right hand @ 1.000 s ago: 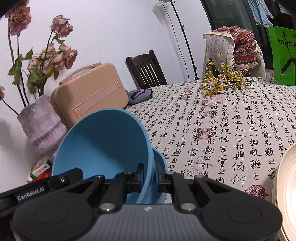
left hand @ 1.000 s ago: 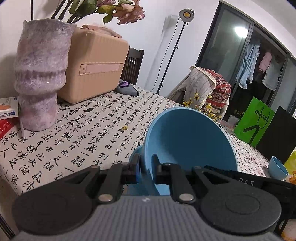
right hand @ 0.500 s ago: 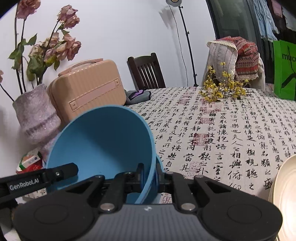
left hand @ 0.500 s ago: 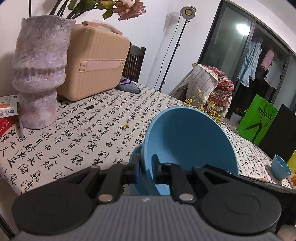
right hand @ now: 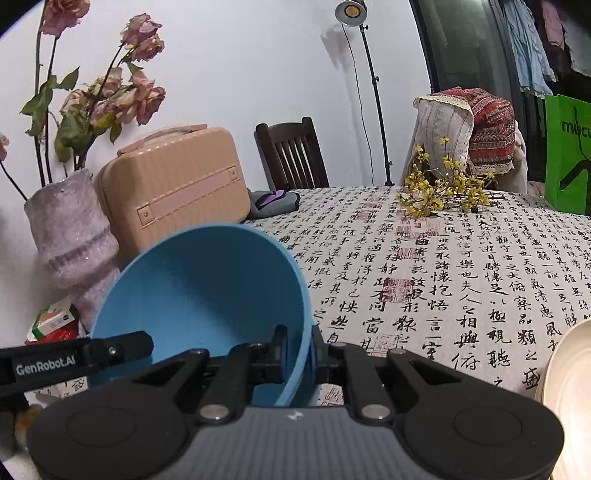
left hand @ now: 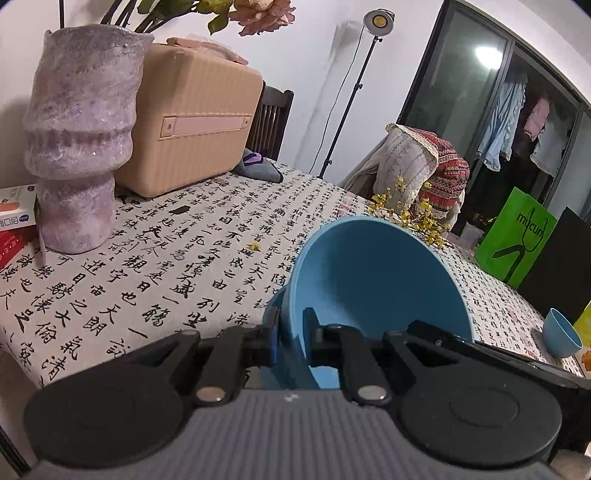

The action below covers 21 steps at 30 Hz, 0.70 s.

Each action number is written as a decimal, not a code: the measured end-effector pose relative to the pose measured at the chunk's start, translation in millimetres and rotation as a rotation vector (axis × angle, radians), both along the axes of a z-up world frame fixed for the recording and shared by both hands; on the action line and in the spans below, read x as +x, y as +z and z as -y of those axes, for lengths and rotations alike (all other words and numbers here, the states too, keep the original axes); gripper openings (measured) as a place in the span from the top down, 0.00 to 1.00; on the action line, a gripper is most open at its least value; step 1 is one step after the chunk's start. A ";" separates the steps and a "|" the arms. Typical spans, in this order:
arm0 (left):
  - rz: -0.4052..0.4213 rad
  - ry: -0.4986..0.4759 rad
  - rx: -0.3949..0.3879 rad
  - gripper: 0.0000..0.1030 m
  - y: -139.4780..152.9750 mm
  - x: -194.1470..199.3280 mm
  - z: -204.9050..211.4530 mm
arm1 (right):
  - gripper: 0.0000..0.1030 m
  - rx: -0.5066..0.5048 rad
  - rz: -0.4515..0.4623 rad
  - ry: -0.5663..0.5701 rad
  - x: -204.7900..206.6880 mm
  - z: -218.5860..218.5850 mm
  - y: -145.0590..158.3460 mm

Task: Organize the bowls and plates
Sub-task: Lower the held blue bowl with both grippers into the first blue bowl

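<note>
Left wrist view, L to R: small box [left hand: 16, 210] at far left edge w/ red pack under it, touching the purple-grey vase [left hand: 79, 140] in upper left; dried flowers poke out the top. Just right of the vase, a beige case [left hand: 195, 118] on the tablecloth [left hand: 147, 266], which is printed w/ black characters. Dark chair [left hand: 273, 122] behind the case, floor lamp [left hand: 376, 22] at top centre. Lower centre: left gripper [left hand: 290, 341] pinched tight on the rim of the big blue bowl [left hand: 373, 288], one finger outside the wall, one inside; bowl tilted, mouth toward camera, held off the cloth. Part of the other gripper's black arm crosses the bowl's lower right. Yellow sprigs [left hand: 413, 214] behind the bowl, patterned throw over a chair further right, green bag [left hand: 517, 240] at right, small blue bowl [left hand: 561, 334] at lower right edge on the cloth.

Right wrist view, L to R: same vase [right hand: 70, 236] at left w/ flowers, case [right hand: 173, 188] beside it. Same blue bowl [right hand: 207, 299] lower left-centre, tilted; left tool's arm marked GenRobot.AI reaches its left rim. Right gripper [right hand: 299, 350] clamped nearly closed on the bowl's right rim, wall between fingers. So both tools share one bowl, opp. sides. Cream plate [right hand: 569, 387] at lower right edge.
</note>
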<state>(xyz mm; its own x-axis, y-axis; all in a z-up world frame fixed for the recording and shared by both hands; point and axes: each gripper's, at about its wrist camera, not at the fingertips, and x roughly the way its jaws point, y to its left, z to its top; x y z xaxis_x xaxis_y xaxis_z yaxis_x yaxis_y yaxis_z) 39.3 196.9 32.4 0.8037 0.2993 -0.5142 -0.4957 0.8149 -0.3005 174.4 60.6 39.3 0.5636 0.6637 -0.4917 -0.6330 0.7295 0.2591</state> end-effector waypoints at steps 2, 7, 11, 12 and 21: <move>-0.001 -0.001 0.000 0.88 -0.6 0.4 -0.9 | 0.89 0.002 -0.003 -0.002 0.8 0.2 -0.5; -0.003 0.005 -0.014 0.88 -1.6 2.7 -4.0 | 0.89 0.017 -0.015 -0.010 3.1 0.0 -1.0; 0.000 0.011 -0.018 0.88 -0.4 3.5 -5.1 | 0.89 0.037 -0.019 -0.022 5.6 0.6 0.4; 0.002 0.011 -0.018 0.88 -0.1 3.7 -5.1 | 0.89 0.043 -0.018 -0.026 5.8 0.9 1.0; -0.029 0.009 -0.068 0.88 0.3 13.8 -14.1 | 0.93 0.064 -0.065 -0.053 16.7 3.4 6.3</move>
<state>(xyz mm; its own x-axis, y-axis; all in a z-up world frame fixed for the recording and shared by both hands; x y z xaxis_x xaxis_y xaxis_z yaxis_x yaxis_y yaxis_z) 53.1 210.9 32.7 0.7856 0.2704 -0.5565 -0.5125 0.7883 -0.3405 191.1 57.2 45.6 0.5674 0.6648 -0.4859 -0.5744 0.7423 0.3451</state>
